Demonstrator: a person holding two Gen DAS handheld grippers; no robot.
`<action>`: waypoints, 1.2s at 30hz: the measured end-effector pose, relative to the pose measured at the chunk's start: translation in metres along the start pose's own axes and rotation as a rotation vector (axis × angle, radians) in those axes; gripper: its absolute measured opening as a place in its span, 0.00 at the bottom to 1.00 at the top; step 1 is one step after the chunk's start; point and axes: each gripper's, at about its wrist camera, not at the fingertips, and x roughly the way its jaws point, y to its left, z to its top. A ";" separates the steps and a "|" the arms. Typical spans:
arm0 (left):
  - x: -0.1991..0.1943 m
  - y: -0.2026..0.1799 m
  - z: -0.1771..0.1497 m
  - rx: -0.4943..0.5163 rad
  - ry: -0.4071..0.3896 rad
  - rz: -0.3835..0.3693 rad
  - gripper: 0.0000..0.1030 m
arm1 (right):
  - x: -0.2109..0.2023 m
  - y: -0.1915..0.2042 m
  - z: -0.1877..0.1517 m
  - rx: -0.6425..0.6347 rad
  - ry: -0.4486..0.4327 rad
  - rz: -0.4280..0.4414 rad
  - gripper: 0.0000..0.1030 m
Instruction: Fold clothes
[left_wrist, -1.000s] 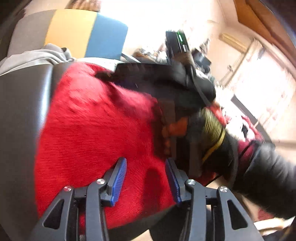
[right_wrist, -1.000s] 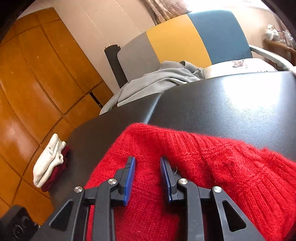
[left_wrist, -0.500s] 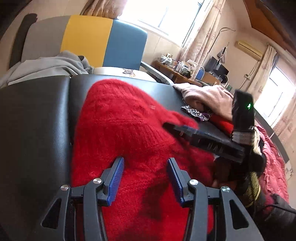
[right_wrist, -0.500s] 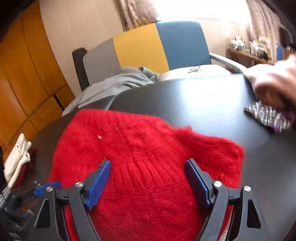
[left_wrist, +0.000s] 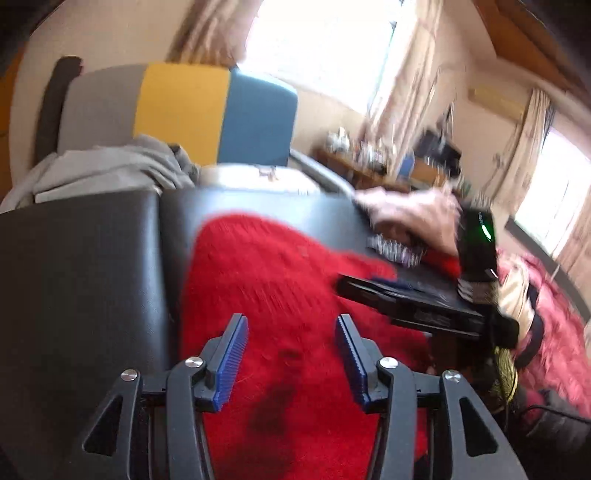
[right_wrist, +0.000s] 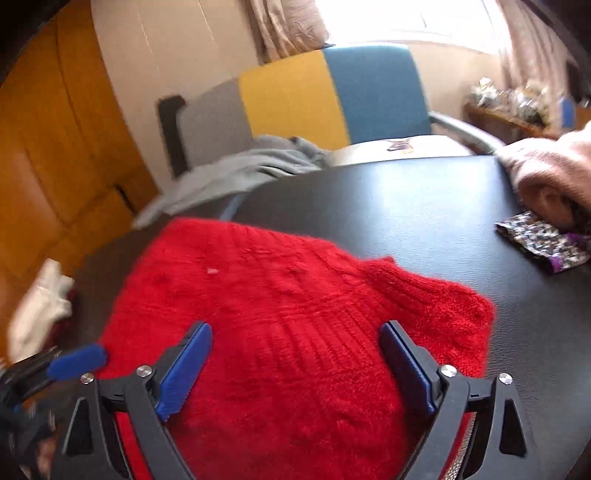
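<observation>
Your right tool (right_wrist: 295, 365) has its blue-padded fingers spread wide apart, gripping nothing, hovering over the fuzzy red knitted sweater (right_wrist: 288, 317). Your left tool (left_wrist: 291, 358) also stands with its fingers apart and nothing between them, above the same sweater (left_wrist: 266, 295). The sweater lies folded into a compact shape on the black leather-look tabletop (right_wrist: 406, 206), with a ribbed cuff or hem sticking out toward the right in the right wrist view. Near the far right edge lies a small black-and-white patterned cloth (right_wrist: 543, 247), touched by a pinkish-beige garment (right_wrist: 554, 170). A grey garment (right_wrist: 236, 173) drapes over the grey, yellow and blue chair (right_wrist: 325, 99) beyond the tabletop.
</observation>
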 end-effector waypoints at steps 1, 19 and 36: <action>-0.004 0.012 0.006 -0.034 -0.005 -0.011 0.55 | -0.011 -0.005 0.003 0.013 -0.018 0.031 0.93; 0.083 0.129 0.019 -0.399 0.244 -0.396 0.63 | 0.011 -0.054 -0.029 0.189 0.311 0.386 1.00; 0.027 0.109 -0.009 -0.352 0.118 -0.343 0.40 | 0.031 0.057 -0.031 -0.214 0.339 0.307 0.55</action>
